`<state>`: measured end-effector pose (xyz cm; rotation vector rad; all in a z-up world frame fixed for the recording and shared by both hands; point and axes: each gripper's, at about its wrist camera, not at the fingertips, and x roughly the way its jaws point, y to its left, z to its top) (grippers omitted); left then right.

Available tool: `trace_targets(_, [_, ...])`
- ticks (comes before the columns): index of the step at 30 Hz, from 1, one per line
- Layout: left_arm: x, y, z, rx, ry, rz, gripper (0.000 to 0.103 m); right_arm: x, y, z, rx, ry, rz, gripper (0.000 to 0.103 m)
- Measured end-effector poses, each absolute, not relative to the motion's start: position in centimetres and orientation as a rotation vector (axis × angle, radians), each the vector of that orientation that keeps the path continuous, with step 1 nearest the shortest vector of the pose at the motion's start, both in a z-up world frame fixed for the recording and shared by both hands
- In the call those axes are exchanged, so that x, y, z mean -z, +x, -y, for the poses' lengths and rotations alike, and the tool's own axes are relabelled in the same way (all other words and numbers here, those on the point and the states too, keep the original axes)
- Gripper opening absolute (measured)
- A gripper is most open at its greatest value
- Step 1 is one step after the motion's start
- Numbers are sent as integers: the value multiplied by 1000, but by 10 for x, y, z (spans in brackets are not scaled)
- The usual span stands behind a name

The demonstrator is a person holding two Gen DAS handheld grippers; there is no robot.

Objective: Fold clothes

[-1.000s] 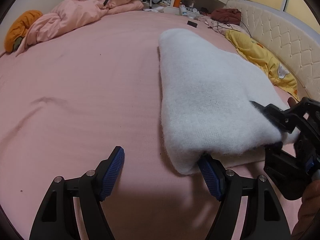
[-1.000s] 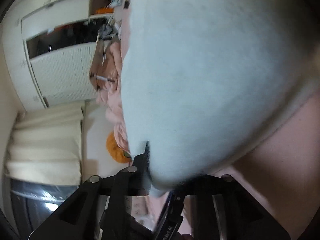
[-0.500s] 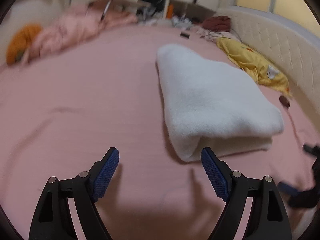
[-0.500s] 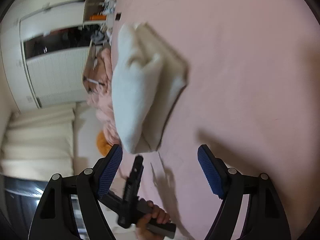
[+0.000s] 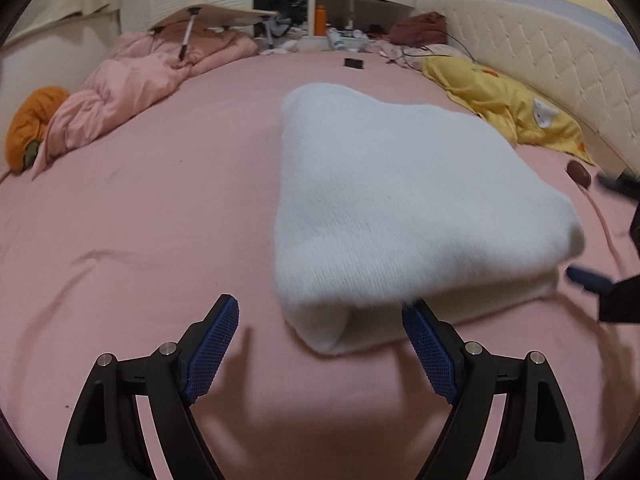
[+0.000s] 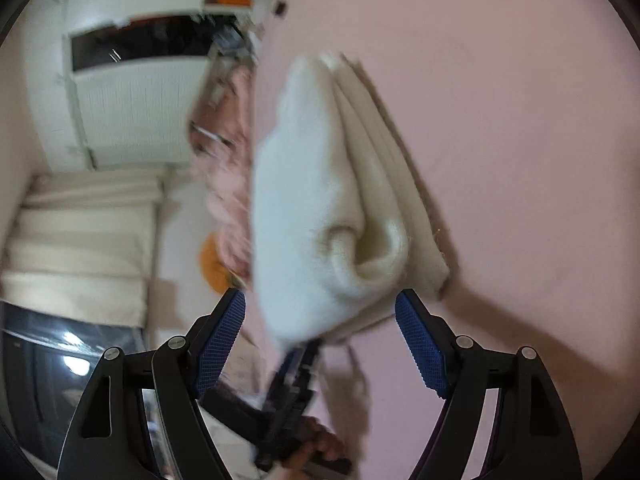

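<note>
White and fleecy, the folded garment (image 5: pixel 404 196) lies on the pink bedsheet (image 5: pixel 152 208) as a thick oblong bundle; in the left wrist view its long axis runs away from the camera toward the cluttered far end of the bed, the near end broad and the far end narrower; the layered, open edges show along its right flank and at the near corner, where a cream underside peeps out; the left gripper (image 5: pixel 320 344) hovers just short of that near end, jaws wide apart with nothing between them; its right pad sits close beside the bundle's lower edge, though whether it touches I cannot tell; the right gripper (image 6: pixel 320 336) is likewise spread wide and empty, facing the stacked layers of the garment's end; a yellow pillow (image 5: pixel 504 100) lies beyond, beside the quilted headboard (image 5: pixel 560 64).
</note>
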<state>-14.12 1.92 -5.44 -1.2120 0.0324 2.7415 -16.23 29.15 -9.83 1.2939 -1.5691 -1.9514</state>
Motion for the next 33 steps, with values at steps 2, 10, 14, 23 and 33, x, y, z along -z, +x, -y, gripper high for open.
trace_targets(2, [54,-144,-20,-2743,-1219,-37,84,105,-168,-283,1976,1342,1538,74])
trace_targets(10, [59,-143,-8,-2759,-1247,-41,84,111,-156,-291,1948,1255,1628,22])
trace_targets(14, [57,-139,3,-2756,-1254,20,84,102,-120,-313,2015,1243,1689,37])
trace_targets(23, [64,-149,-19,-2705,-1294,-51,84,119,-177,-377,1689,1118,1780,85])
trace_targets(33, [56,-147,-47,-2654,-1300,-64,84,132,-239,-328,1602,1297,1484,85])
